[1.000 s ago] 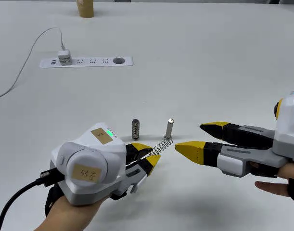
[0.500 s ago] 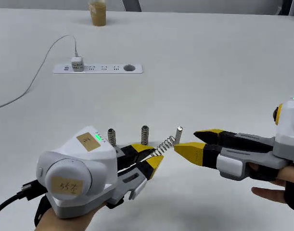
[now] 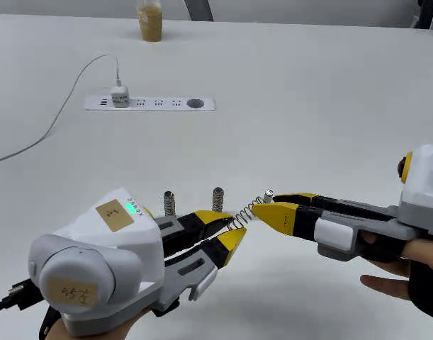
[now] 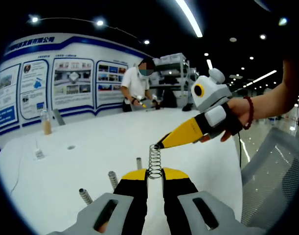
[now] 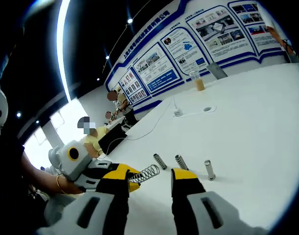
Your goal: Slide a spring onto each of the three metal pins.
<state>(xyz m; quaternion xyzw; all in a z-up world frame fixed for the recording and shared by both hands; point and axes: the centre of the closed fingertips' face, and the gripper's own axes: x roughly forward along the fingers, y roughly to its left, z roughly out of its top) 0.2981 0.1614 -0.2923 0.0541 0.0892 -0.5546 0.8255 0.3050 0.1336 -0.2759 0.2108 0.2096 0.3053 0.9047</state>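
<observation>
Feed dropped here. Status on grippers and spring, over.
Left gripper shut on spring. Right gripper open by its free end. Two pins sprung, third pin bare, nothing blocking.

Yellow tips, black jaws and white-grey housings are seen on the left gripper and the right gripper, the spring is seen as silver, and the table as white.
</observation>
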